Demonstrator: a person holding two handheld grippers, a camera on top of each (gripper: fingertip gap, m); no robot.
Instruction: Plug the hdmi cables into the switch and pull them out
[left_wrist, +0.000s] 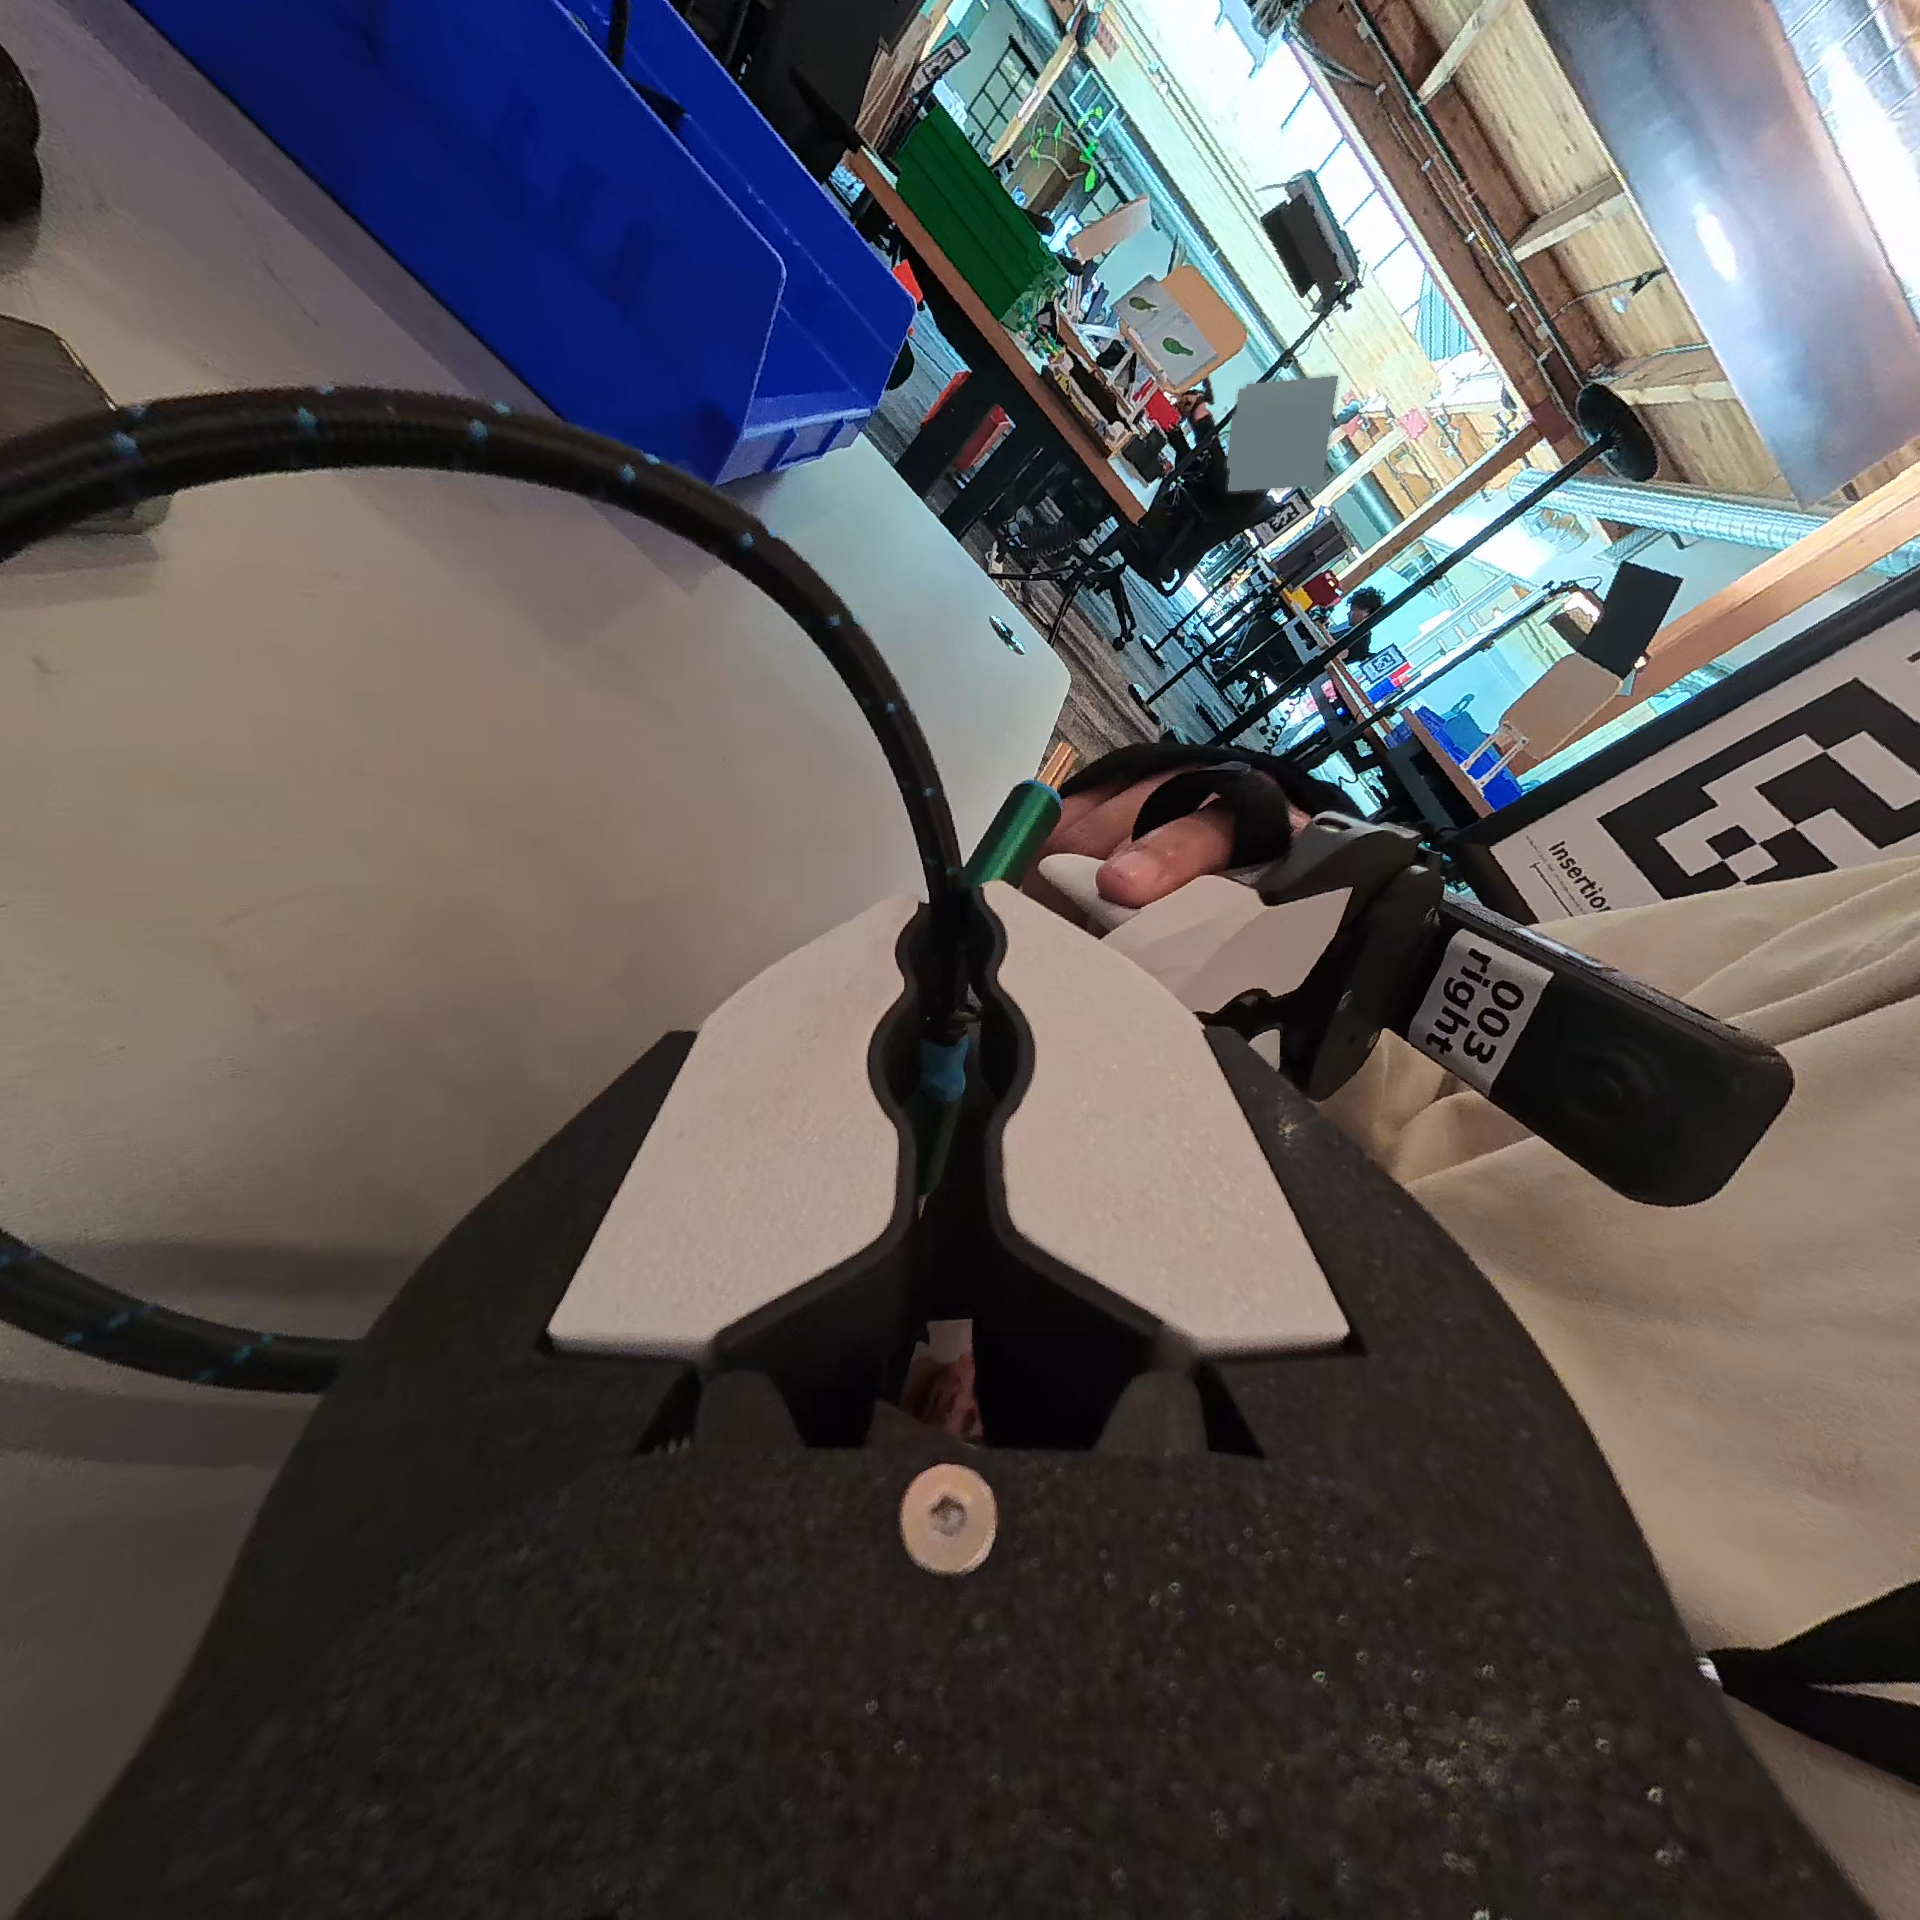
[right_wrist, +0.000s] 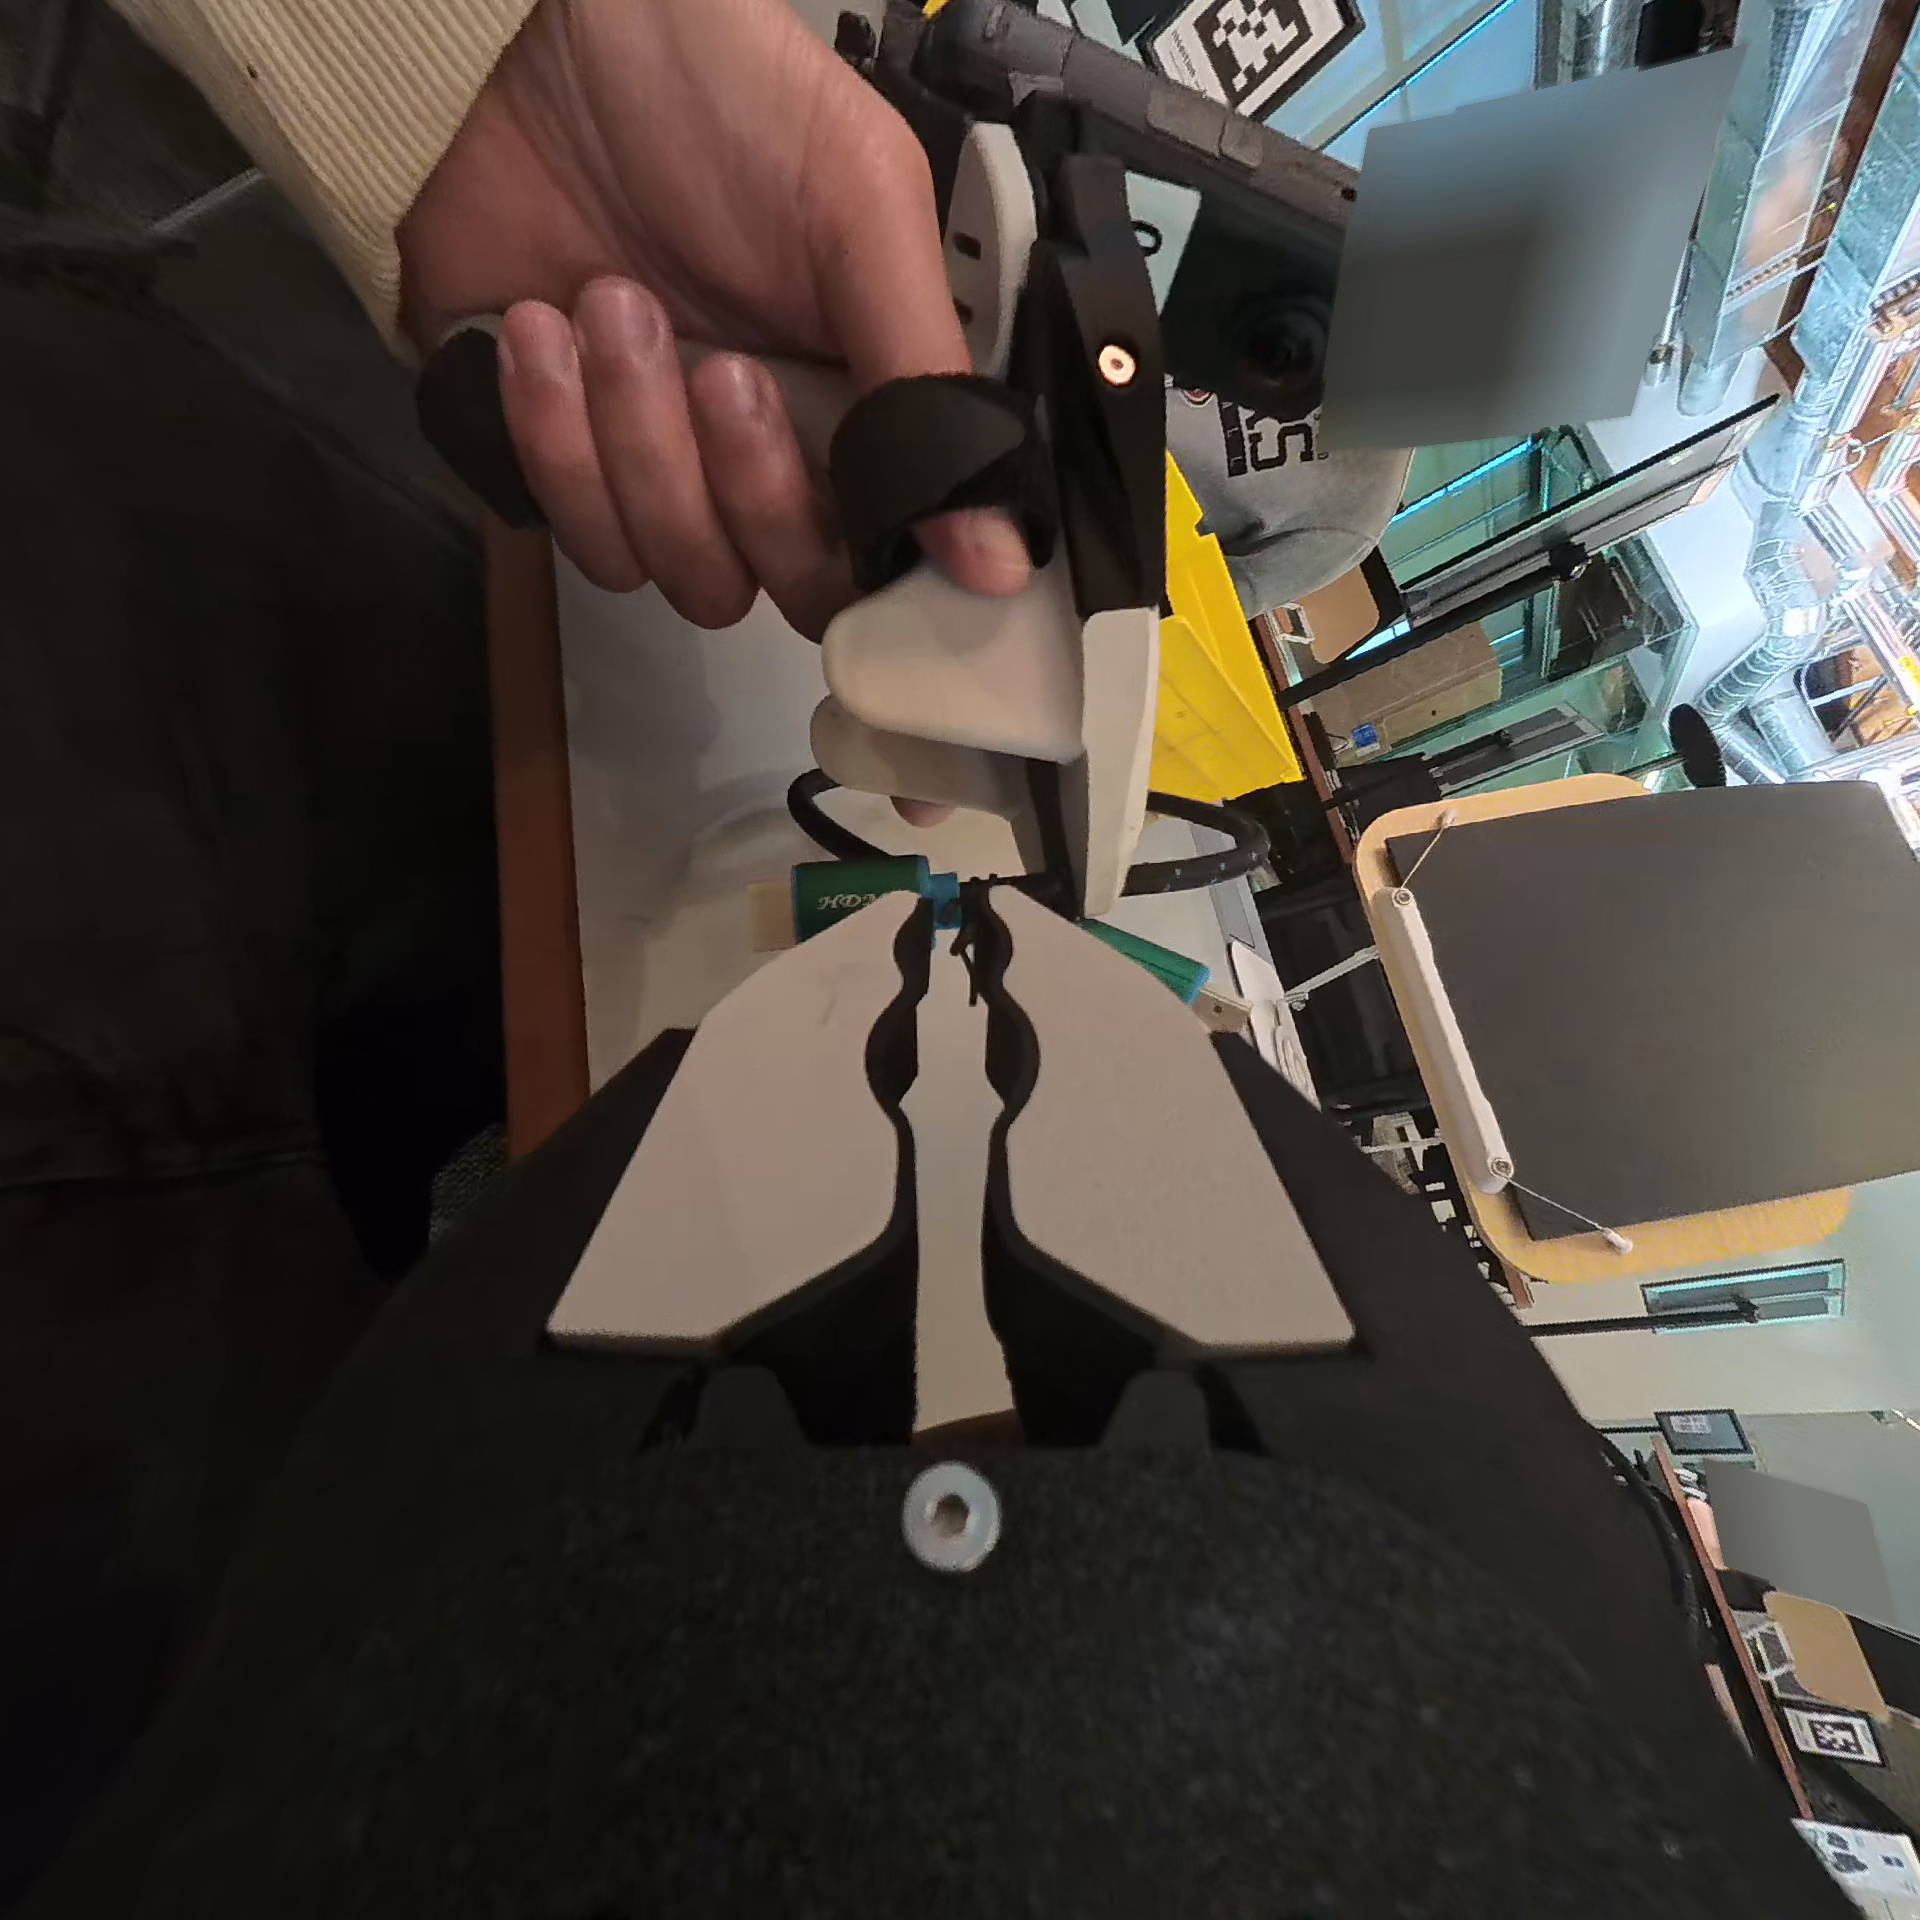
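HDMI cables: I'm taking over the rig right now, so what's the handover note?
Left gripper: shut on the black braided cable, close to a connector.
Right gripper: jaws nearly closed around a thin black strand at the tips; whether it grips is unclear.
Things: green connector and teal connector both show bare plugs, unplugged. Switch not in view.
Done: no plugging visible.
Left: find the switch, plug in, pull out.

The black cable (left_wrist: 540, 457) runs off the picture's left edge — its far end is out of sight. The green plug (right_wrist: 857, 902) is half hidden behind the right gripper's fingertips (right_wrist: 831, 961) — its metal end looks blurry.
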